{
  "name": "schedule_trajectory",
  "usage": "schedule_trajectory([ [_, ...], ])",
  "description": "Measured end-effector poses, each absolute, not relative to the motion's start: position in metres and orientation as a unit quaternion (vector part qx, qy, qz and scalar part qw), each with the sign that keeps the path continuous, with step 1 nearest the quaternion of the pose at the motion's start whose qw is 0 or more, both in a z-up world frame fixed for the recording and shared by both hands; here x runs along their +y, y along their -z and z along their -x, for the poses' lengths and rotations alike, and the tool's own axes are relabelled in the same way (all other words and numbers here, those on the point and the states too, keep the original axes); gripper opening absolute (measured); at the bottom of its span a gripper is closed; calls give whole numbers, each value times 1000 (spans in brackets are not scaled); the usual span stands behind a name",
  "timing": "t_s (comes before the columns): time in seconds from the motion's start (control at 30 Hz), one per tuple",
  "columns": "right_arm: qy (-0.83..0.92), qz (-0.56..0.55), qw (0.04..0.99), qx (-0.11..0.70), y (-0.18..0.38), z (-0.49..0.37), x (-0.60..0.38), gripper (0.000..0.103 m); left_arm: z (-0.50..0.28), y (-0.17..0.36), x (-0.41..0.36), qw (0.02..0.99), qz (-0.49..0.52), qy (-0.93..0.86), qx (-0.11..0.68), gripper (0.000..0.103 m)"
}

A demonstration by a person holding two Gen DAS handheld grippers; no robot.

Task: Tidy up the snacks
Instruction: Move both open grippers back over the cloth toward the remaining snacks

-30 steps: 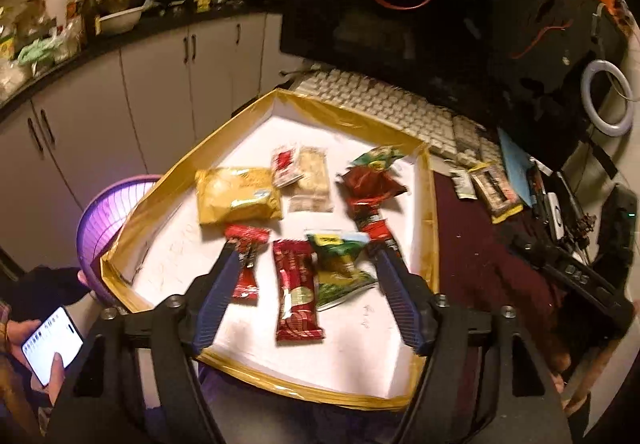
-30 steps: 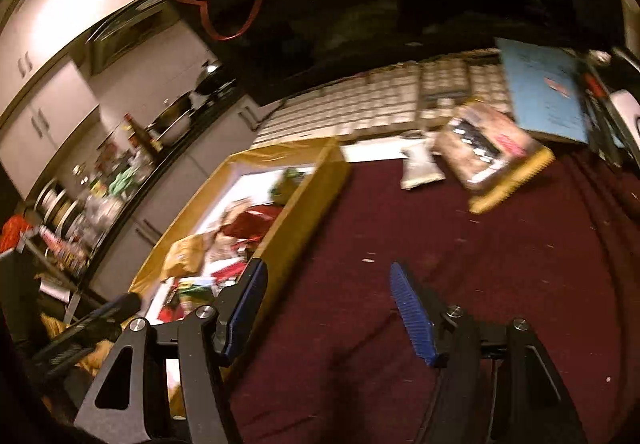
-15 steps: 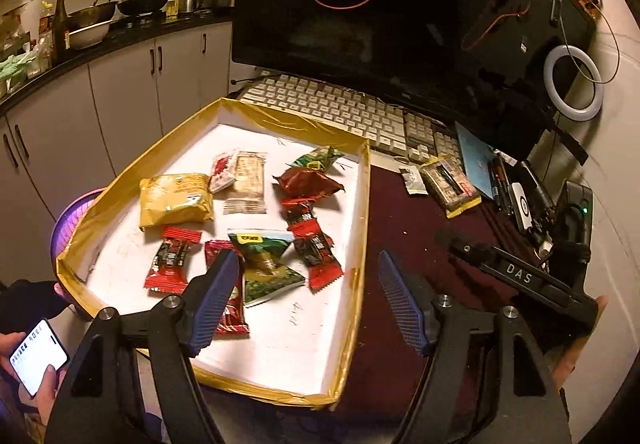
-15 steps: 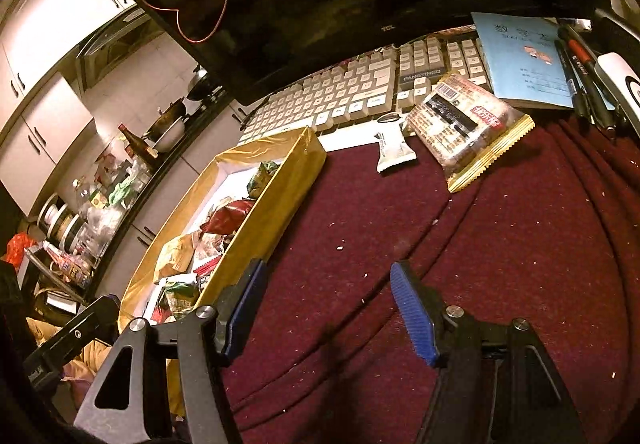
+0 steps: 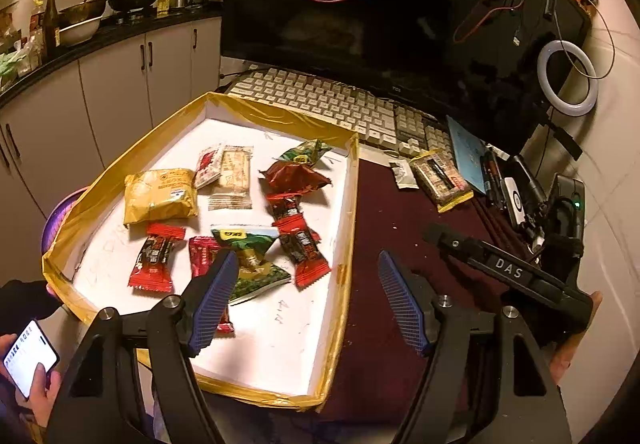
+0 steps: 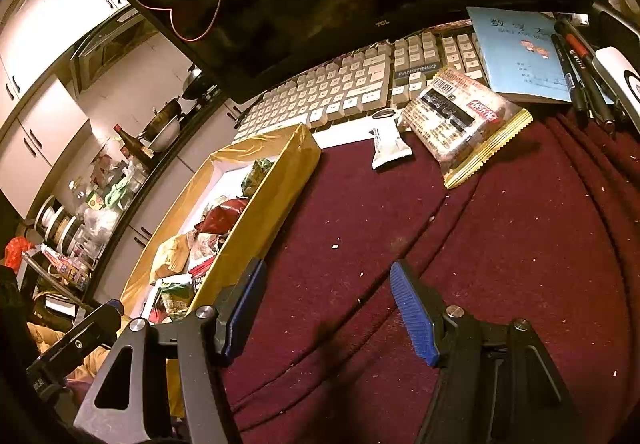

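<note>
Beyond the tray wall, on the dark red cloth of the worktop [image 6: 520,244], two snacks lie loose: a long clear packet with a yellow crimped edge [image 6: 464,120] and a small white pillow sachet [image 6: 388,148] just beside it, both near the beige keyboard [image 6: 352,88]. They look light, soft and crinkly, so I judge they will slide or buckle under a push; take the long packet across its narrow width, or by its crimped end, and the sachet across its middle.

Your right gripper [image 6: 328,308] hangs over bare cloth with its fingers wide and nothing between them. Your left gripper [image 5: 304,296] is likewise spread and empty, above the near right corner of the white tray with yellow taped walls [image 5: 344,212], where red, green and yellow wrapped snacks already lie.

Mind that raised wall when you carry anything across. Pens and a blue booklet [image 6: 516,48] crowd the far right; the open cloth between gives you room.
</note>
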State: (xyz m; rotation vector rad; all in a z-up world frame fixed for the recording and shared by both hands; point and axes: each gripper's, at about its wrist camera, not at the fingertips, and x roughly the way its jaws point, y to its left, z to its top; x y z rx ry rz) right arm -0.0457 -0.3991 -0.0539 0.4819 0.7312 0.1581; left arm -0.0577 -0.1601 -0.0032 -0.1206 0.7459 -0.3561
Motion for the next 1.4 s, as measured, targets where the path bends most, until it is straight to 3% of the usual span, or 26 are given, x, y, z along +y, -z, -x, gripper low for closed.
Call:
schedule_trajectory([
  [1.03, -79, -246, 898, 356, 55, 46, -405, 67, 55, -5, -209, 901, 37, 227, 368, 72],
  [1.4, -48, -235, 907, 346, 30, 55, -433, 67, 39, -14, -242, 889, 32, 259, 376, 72],
])
